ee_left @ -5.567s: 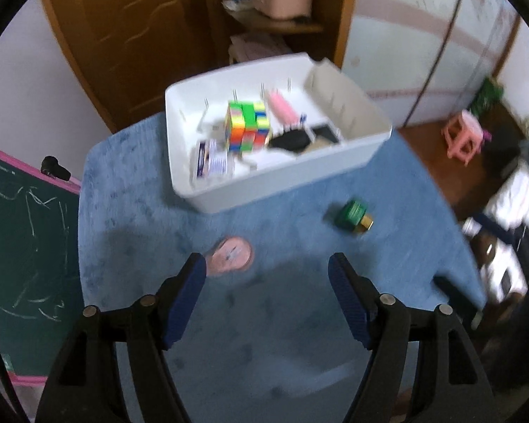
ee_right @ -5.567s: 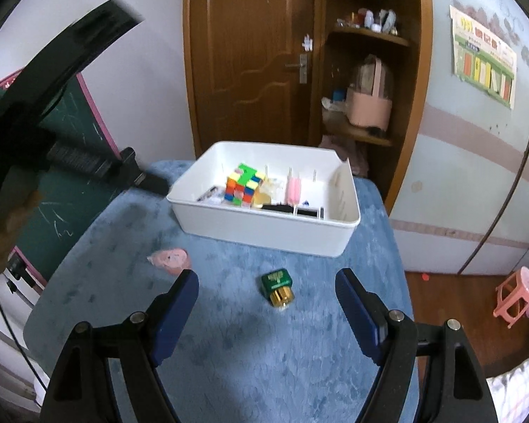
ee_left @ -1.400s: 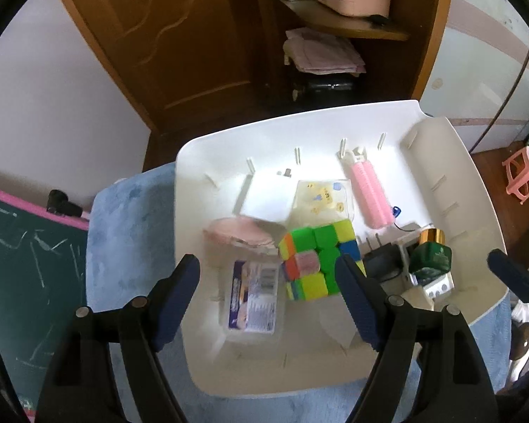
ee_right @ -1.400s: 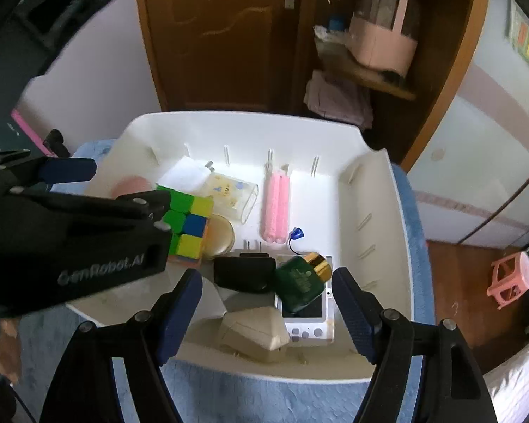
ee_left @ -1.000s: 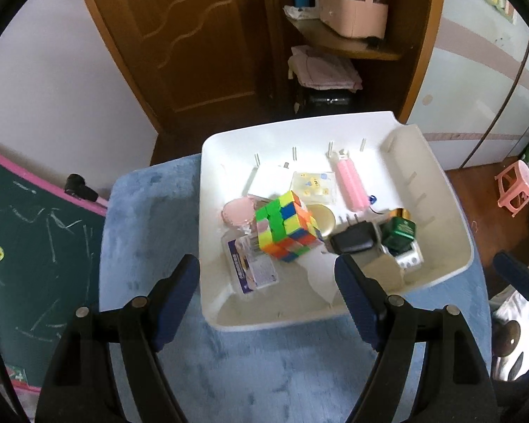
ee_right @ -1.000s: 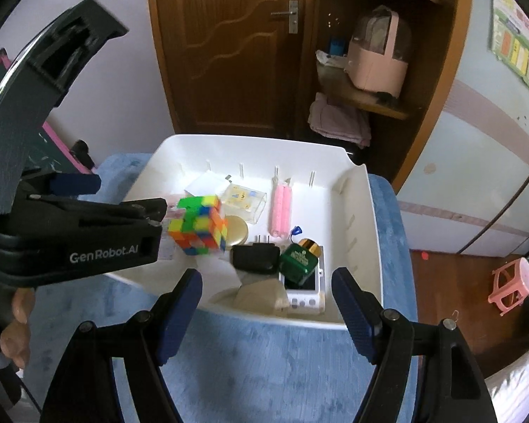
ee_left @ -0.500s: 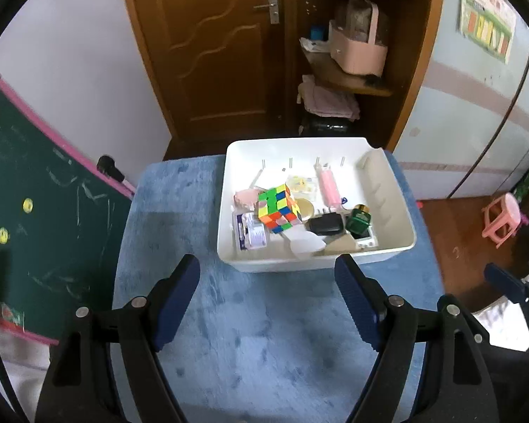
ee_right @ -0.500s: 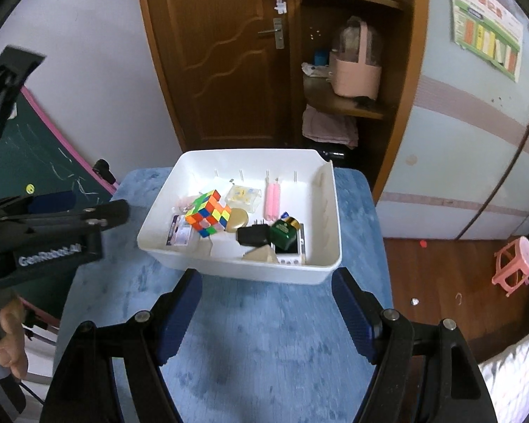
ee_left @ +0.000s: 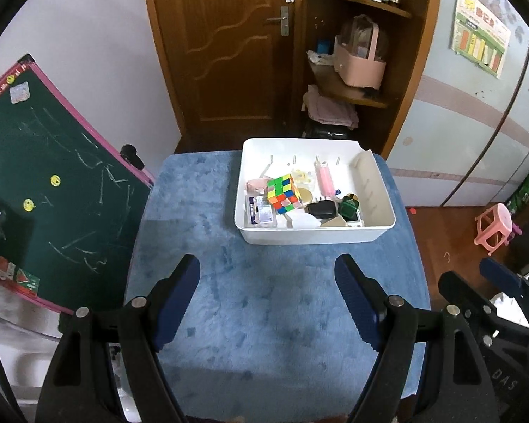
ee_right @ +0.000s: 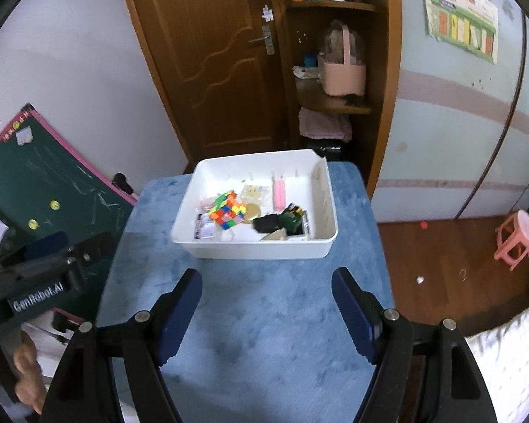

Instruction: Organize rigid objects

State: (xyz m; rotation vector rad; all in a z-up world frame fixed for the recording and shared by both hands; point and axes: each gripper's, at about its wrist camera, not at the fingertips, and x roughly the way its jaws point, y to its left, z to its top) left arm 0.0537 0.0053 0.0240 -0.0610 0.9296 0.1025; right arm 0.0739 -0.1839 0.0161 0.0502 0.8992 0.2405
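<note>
A white bin (ee_left: 317, 238) (ee_right: 257, 249) sits at the far side of a blue-covered table (ee_left: 271, 303) (ee_right: 264, 317). It holds a colourful puzzle cube (ee_left: 282, 194) (ee_right: 228, 210), a green and gold box (ee_left: 349, 207) (ee_right: 290, 221), a pink round item (ee_left: 257, 185), a pink tube (ee_left: 325, 178) (ee_right: 278, 189), a black item (ee_left: 321, 208) (ee_right: 267, 223) and a small packet (ee_left: 261, 209). My left gripper (ee_left: 268, 299) and right gripper (ee_right: 267, 308) are open and empty, held well back above the table's near part.
A green chalkboard (ee_left: 42, 162) (ee_right: 35, 190) leans at the table's left. A wooden door (ee_left: 229, 53) and shelves with a pink basket (ee_left: 359, 60) stand behind. A pink stool (ee_left: 493, 225) (ee_right: 515, 236) is on the floor at right.
The pink round item and the green box went from the table into the bin. Both grippers have since pulled back and up from the bin, open and empty.
</note>
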